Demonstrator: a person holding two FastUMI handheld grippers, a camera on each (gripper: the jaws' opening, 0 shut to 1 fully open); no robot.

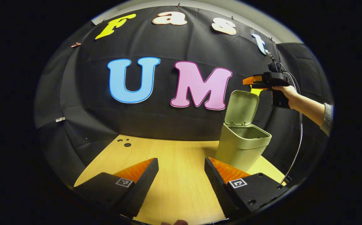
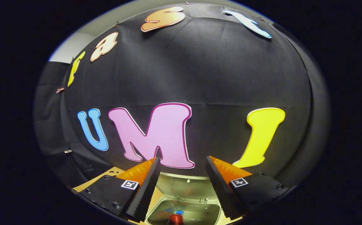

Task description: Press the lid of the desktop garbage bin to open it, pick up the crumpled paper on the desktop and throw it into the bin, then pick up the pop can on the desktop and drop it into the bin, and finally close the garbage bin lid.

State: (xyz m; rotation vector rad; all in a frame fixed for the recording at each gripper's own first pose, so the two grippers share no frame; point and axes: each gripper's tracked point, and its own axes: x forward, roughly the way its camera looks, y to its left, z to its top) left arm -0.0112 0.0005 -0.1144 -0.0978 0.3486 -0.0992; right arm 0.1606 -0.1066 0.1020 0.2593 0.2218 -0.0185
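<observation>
- While the left gripper (image 1: 181,175) hangs low over the wooden table (image 1: 174,156), its two fingers stand wide apart with bare tabletop showing in the gap and nothing held between them.
- In the left gripper view the green garbage bin (image 1: 242,147) stands upright on the table toward the right, just beyond the gripper's right-hand finger.
- The bin's lid (image 1: 242,107) is swung up and back on its hinge, standing nearly upright, so the mouth of the bin is open.
- Above and just behind the raised lid, the right gripper (image 1: 252,82) is held in the air by a hand (image 1: 288,93); a bare forearm and a grey sleeve (image 1: 327,117) run off to the right, and a cable (image 1: 296,140) hangs down from the tool toward the table edge.
- From this far-off side look the gripper's finger spacing cannot be judged.
- In the right gripper view the right gripper (image 2: 182,184) looks down over the bin, fingers spread apart and empty.
- Between those fingers the open garbage bin (image 2: 196,190) lies directly below, its raised lid facing the camera.
- Down inside the bin sits the pop can (image 2: 175,218), red, at the bottom edge of the view, with a bluish patch just behind it that is too unclear to name.
- The crumpled paper cannot be made out.
</observation>
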